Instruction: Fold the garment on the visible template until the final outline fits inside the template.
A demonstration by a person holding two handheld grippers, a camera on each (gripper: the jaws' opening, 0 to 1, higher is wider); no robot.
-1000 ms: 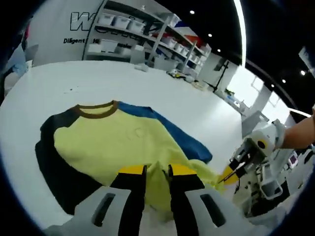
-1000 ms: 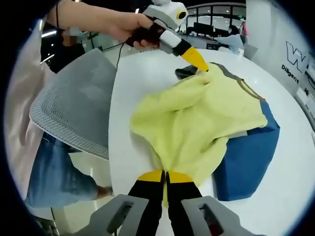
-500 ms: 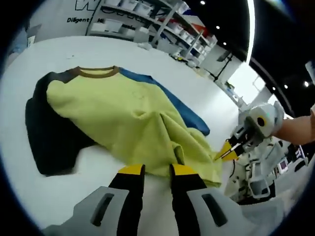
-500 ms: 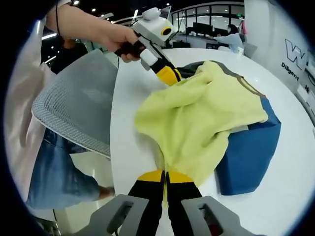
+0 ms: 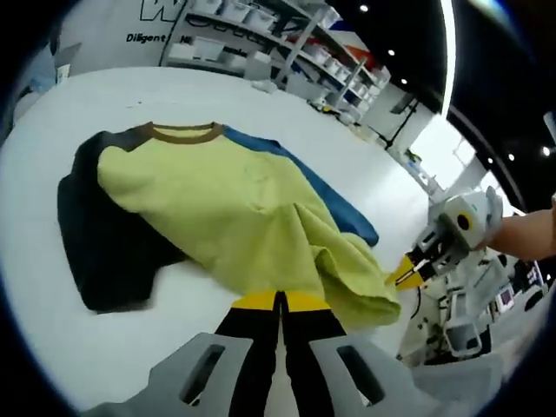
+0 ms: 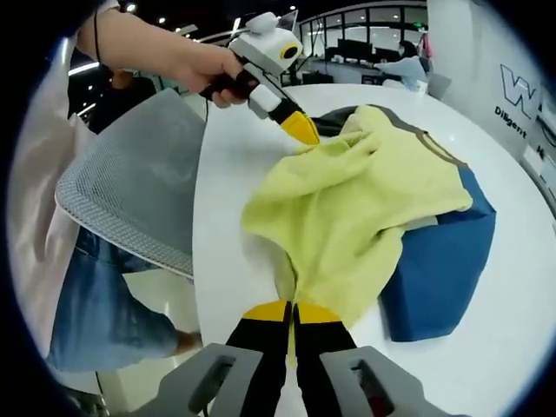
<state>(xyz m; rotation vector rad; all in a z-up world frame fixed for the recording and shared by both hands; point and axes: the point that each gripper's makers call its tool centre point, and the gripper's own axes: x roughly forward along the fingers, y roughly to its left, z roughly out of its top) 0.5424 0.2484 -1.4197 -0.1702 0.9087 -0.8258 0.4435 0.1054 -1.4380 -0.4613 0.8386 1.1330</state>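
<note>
1. Raglan sweatshirt (image 5: 217, 217) lying on white table (image 5: 104, 113): yellow body, brown collar (image 5: 182, 132), one dark sleeve (image 5: 100, 252), one blue sleeve (image 5: 326, 195)
2. Left gripper (image 5: 280, 300) at near hem edge, jaws pressed together; yellow hem lying over the tips, actual pinch on fabric not confirmable from its own view
3. In right gripper view, left gripper (image 6: 302, 130) touching bunched yellow edge near the collar end, held by a hand (image 6: 187, 65)
4. Right gripper (image 6: 293, 311) jaws closed tight on yellow hem (image 6: 300, 278), fabric pulled up into a ridge toward the jaws
5. Right gripper (image 5: 407, 274) also seen in left gripper view, tips at the hem corner
6. Blue sleeve (image 6: 439, 261) flat on table (image 6: 512, 304) beside the lifted hem
7. Grey mesh chair back (image 6: 130, 182) beside the table edge
8. Shelving racks (image 5: 261, 43) behind the table
</note>
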